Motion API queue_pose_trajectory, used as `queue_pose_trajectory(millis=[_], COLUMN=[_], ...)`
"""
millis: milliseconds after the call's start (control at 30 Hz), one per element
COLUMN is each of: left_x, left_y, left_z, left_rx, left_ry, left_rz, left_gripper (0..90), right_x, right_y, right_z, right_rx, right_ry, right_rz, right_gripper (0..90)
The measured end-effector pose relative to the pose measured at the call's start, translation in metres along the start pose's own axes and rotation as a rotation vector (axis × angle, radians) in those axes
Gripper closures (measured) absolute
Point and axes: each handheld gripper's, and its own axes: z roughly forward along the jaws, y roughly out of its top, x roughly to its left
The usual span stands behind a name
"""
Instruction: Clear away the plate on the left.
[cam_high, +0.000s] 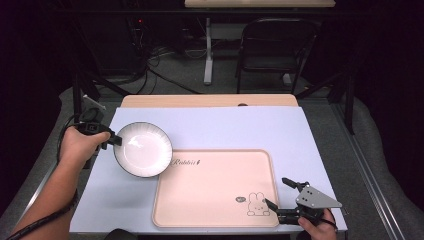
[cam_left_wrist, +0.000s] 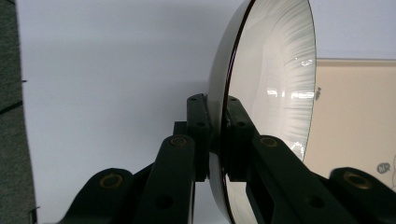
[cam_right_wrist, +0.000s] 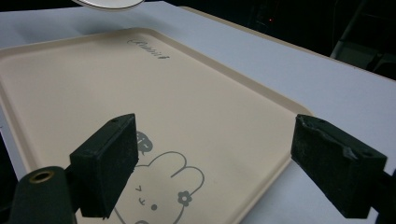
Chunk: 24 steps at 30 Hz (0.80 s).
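Left gripper (cam_high: 113, 140) clamps plate (cam_high: 143, 149) rim, held over tray (cam_high: 215, 210) corner, not yet down; right gripper (cam_high: 281, 195) wide open, empty.

The left forearm (cam_high: 47, 200) comes in from the bottom left, and its hand (cam_high: 80, 142) grips the left tool (cam_high: 117, 141), whose jaws are clamped on the rim of a plate (cam_high: 143, 149), one pad on each face. At the bottom right, the right hand (cam_high: 316, 229) holds the right tool (cam_high: 279, 192) with its jaws spread wide, gripping nothing, pointing left.
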Motion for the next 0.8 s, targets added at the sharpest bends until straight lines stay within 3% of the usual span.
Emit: queue_pose_trajectory(millis=[400,800], left_x=[-0.045,-0.09], left_y=[0.002,0.003], left_z=[0.015,0.035], left_rx=[0.039,0.083], left_ry=[-0.049,-0.08], left_rz=[0.12,0.211], left_gripper=[83.1,83.0], right_x=[0.0,0.0], right_y=[0.0,0.0], right_z=[0.001,0.001], right_rx=[0.001,0.0], right_ry=[0.001,0.002], right_rz=[-0.001,-0.002], right_gripper=[14.3,14.3])
